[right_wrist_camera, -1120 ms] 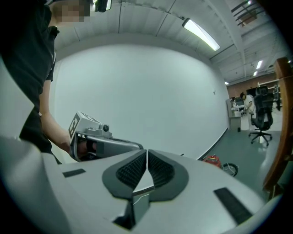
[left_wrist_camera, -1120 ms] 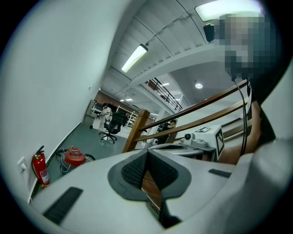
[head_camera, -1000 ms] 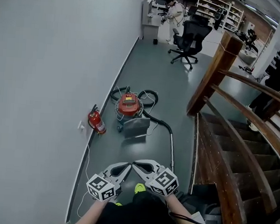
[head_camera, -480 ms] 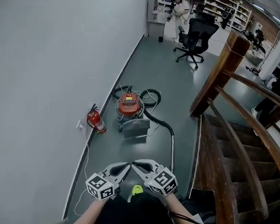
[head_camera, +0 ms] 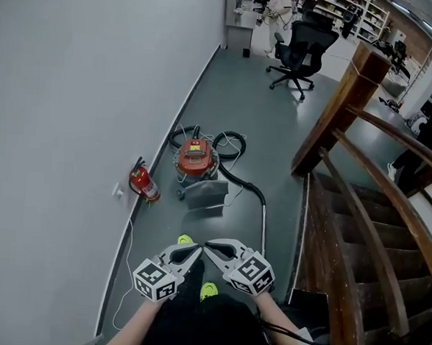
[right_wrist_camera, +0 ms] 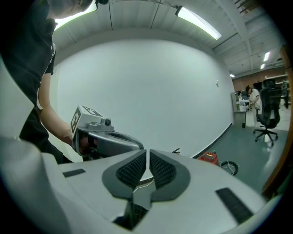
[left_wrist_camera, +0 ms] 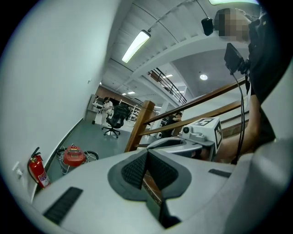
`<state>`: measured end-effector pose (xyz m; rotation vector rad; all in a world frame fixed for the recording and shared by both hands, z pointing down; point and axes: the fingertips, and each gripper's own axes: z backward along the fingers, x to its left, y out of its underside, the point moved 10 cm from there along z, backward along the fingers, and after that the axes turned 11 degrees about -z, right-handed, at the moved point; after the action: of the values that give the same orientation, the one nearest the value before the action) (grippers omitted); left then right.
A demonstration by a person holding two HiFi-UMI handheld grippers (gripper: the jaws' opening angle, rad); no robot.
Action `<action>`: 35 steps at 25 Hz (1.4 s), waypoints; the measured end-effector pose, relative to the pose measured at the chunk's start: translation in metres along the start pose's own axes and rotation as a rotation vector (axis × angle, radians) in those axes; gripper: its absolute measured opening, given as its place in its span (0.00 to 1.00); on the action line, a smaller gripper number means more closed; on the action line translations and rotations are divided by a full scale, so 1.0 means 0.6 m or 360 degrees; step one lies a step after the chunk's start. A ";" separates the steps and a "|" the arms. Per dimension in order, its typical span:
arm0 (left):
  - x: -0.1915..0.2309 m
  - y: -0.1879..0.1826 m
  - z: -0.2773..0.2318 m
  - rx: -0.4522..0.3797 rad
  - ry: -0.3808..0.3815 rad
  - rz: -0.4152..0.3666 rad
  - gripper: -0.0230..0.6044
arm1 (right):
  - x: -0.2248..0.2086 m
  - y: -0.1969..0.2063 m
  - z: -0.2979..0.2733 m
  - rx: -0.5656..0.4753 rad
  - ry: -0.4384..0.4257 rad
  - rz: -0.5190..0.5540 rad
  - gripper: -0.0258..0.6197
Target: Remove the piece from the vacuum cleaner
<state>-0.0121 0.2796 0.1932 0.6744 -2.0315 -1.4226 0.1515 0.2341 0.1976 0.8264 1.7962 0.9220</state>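
Two grippers, both closed pad to pad with nothing between: left gripper [head_camera: 198, 249] and right gripper [head_camera: 210, 246], tips almost touching each other, low in the head view, just above a pair of yellow-green shoes [head_camera: 185, 240]. Confirmed in each gripper view (ribbed pads together, only floor and wall beyond).

Vacuum cleaner [head_camera: 195, 158]: red-topped canister on the grey floor, near the wall, well ahead of both grippers. Not within reach yet. Grey flat piece [head_camera: 205, 194] resting against its front. Black hose [head_camera: 239, 181] running from the canister to a metal wand [head_camera: 264, 227] laid along the floor toward the stairs. Intended piece not identifiable from here; wand or grey piece likeliest.

Handling, as judged:
- Wand: stiff, light, smooth, probably slippery under the pads. Best taken near the hose joint, other gripper steadying the hose end.
- Hose: soft, springy, prone to drag the canister along.
- Grey piece: probably rigid plastic, light. Grip by an edge.

Surroundings:
- Fire extinguisher [head_camera: 143, 183] just beside the canister, at the wall.
- White cable [head_camera: 127, 261] trailing along the skirting.
- More hose coiled behind the canister.
- Wooden stair rail [head_camera: 347, 192] to the right.
- Office chair [head_camera: 302, 43] far down the corridor.

Trip hazards on the approach: cable and wand.
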 end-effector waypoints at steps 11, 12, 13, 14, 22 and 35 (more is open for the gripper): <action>0.093 -0.015 -0.056 0.0020 0.0088 -0.0066 0.05 | -0.075 -0.041 -0.048 0.0048 0.0062 -0.0027 0.07; 0.103 -0.016 -0.061 0.0028 0.0099 -0.0067 0.05 | -0.083 -0.045 -0.055 0.0058 0.0070 -0.0033 0.07; 0.114 -0.018 -0.066 0.0038 0.0111 -0.0068 0.05 | -0.090 -0.050 -0.061 0.0067 0.0076 -0.0041 0.07; 0.125 -0.020 -0.070 0.0046 0.0120 -0.0072 0.05 | -0.097 -0.055 -0.068 0.0075 0.0080 -0.0050 0.07; 0.226 -0.039 -0.110 0.0112 0.0191 -0.0078 0.05 | -0.168 -0.096 -0.132 0.0111 0.0094 -0.0164 0.07; 0.376 -0.056 -0.158 0.0116 0.0277 -0.0009 0.05 | -0.268 -0.155 -0.233 0.0131 0.0135 -0.0336 0.08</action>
<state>-0.1048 0.0527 0.2236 0.8062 -1.9540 -1.2518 0.0643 0.0205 0.2268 0.6416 1.9633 0.7601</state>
